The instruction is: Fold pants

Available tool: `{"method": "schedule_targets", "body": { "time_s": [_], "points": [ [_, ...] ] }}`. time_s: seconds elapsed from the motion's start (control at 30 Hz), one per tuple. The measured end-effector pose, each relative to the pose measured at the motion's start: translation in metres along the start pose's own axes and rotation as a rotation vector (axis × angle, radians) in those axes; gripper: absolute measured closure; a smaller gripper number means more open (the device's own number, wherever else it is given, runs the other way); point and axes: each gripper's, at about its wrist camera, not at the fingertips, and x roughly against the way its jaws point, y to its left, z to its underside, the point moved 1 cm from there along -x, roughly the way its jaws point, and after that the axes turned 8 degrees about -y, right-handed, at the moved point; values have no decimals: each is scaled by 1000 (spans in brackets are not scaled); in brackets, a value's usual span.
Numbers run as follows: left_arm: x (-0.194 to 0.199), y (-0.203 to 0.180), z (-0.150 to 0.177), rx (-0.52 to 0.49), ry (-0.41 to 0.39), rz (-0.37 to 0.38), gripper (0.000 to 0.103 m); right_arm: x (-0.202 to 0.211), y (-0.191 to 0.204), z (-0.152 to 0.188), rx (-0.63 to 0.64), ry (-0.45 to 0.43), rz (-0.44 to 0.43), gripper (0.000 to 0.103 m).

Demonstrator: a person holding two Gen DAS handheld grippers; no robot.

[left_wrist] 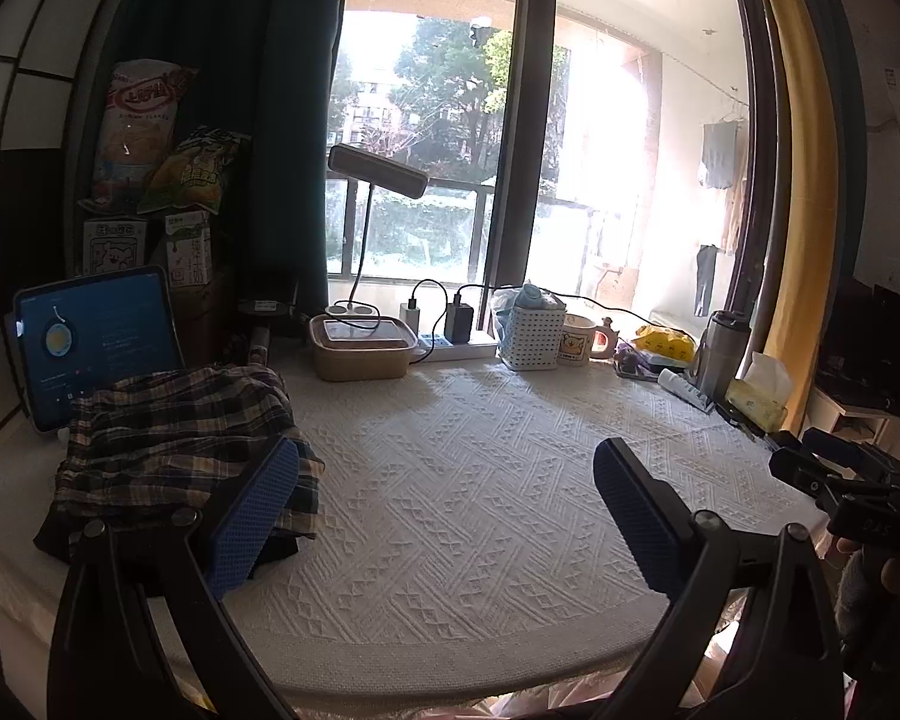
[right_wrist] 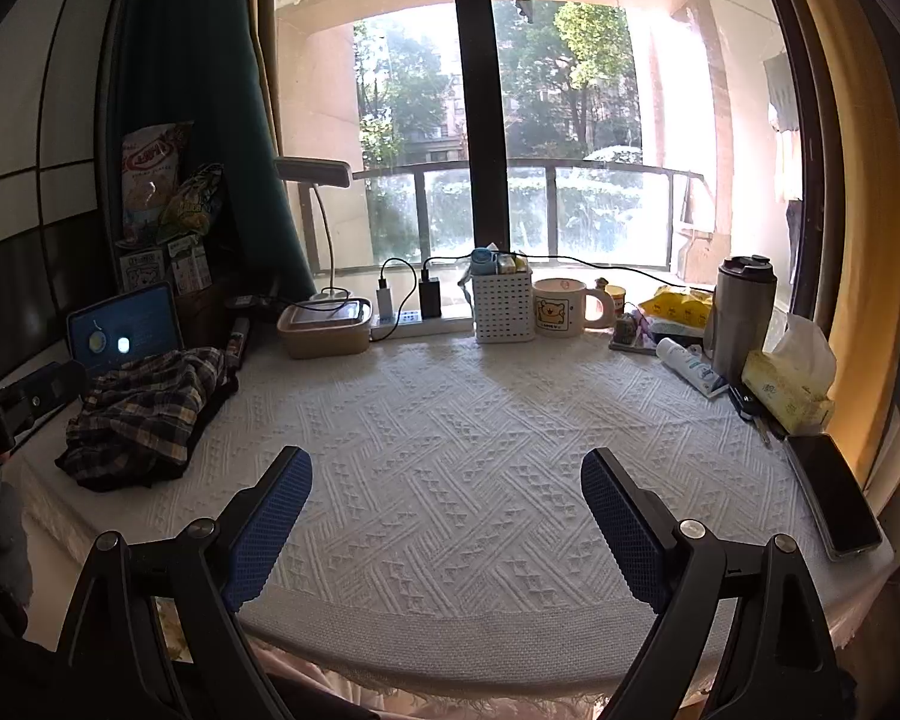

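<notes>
Pants [left_wrist: 174,438] lie crumpled just left of the left gripper [left_wrist: 444,510] — nearer than the right gripper [right_wrist: 447,516]; both fingers spread, empty.

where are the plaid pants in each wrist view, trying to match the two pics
Left wrist view: the plaid pants lie bunched at lower left on the white tablecloth, just beyond the left gripper's left finger.
Right wrist view: the plaid pants sit at middle left, well off from the open right gripper.
Shared landmark: the tablet with a blue screen stands right behind the pants.
</notes>
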Motion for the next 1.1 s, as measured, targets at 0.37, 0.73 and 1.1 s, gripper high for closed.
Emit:
{"method": "schedule_targets", "body": {
  "time_s": [0.37, 0.73, 1.1],
  "points": [
    [-1, 0, 0, -1, 1, 2, 5, 0, -1, 1, -2, 3, 1, 10],
    [-3, 0, 2, 5, 7, 0, 5, 1, 0, 0, -2, 4, 1, 10],
    [-2, 0, 2, 6, 1, 8, 5, 1, 1, 0, 0, 5, -1, 10]
  ]
}}
